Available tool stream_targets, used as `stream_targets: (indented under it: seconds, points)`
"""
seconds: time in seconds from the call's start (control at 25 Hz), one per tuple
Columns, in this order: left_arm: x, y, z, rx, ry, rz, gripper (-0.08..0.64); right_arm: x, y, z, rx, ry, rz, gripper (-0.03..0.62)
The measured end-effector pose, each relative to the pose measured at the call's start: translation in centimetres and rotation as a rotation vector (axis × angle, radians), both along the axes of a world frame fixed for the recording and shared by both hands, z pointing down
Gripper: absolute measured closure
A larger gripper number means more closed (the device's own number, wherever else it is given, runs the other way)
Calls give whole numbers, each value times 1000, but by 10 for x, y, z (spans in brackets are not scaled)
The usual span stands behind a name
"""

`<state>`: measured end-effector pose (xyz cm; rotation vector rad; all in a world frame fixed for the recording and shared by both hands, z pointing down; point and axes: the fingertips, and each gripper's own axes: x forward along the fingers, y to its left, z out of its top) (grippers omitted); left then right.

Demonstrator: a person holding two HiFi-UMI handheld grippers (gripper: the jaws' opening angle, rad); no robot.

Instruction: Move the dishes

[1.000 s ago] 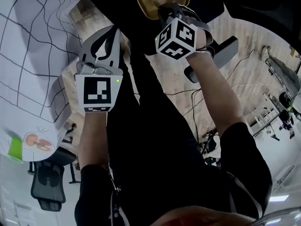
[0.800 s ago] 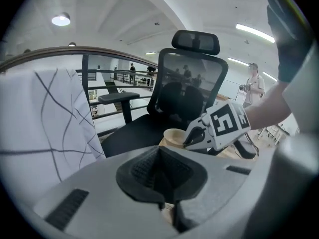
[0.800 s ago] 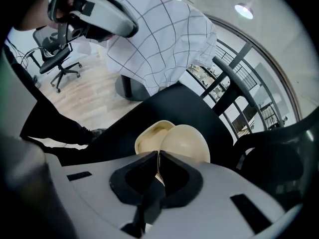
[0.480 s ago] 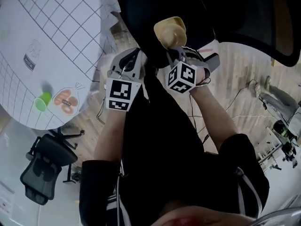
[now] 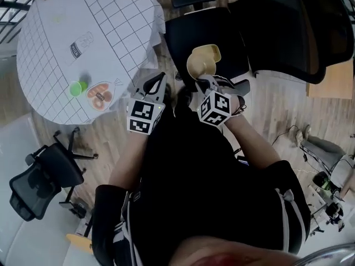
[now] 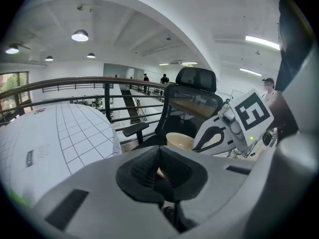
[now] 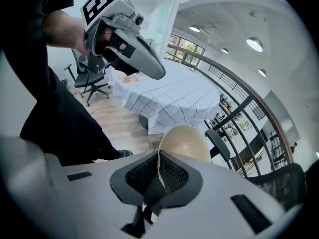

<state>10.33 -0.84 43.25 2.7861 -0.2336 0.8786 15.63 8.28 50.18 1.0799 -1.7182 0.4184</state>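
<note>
A tan bowl (image 5: 202,61) hangs in the air over a black chair seat, with my right gripper (image 5: 204,81) shut on its rim. In the right gripper view the thin rim of the bowl (image 7: 183,142) is pinched between the ribbed pads (image 7: 172,172). My left gripper (image 5: 160,82) is beside it on the left, shut with nothing in it. In the left gripper view its pads (image 6: 142,164) meet, and the bowl (image 6: 180,140) and the right gripper's body show behind them.
A round table (image 5: 83,26) with a white grid cloth stands at the upper left, bearing a green cup (image 5: 75,88) and a plate of food (image 5: 99,95) near its edge. Black office chairs (image 5: 222,32) (image 5: 41,176) stand on the wooden floor. A railing (image 6: 107,91) runs behind the table.
Both grippers have risen together and the bowl has stayed in the right one. The table now shows in full at the upper left.
</note>
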Motion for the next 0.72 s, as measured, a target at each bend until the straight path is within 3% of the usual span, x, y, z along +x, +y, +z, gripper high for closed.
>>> stream_targets:
  seconds: [0.28, 0.44, 0.72]
  points:
    - [-44, 1, -43, 36, 21, -104, 555, -34, -10, -37, 83, -59, -63, 563]
    - [-77, -21, -69, 101, 69, -198, 555, -54, -32, -55, 106, -58, -132, 563]
    - [-173, -56, -101, 171, 98, -325, 555, -135, -67, -82, 112, -36, -270, 563]
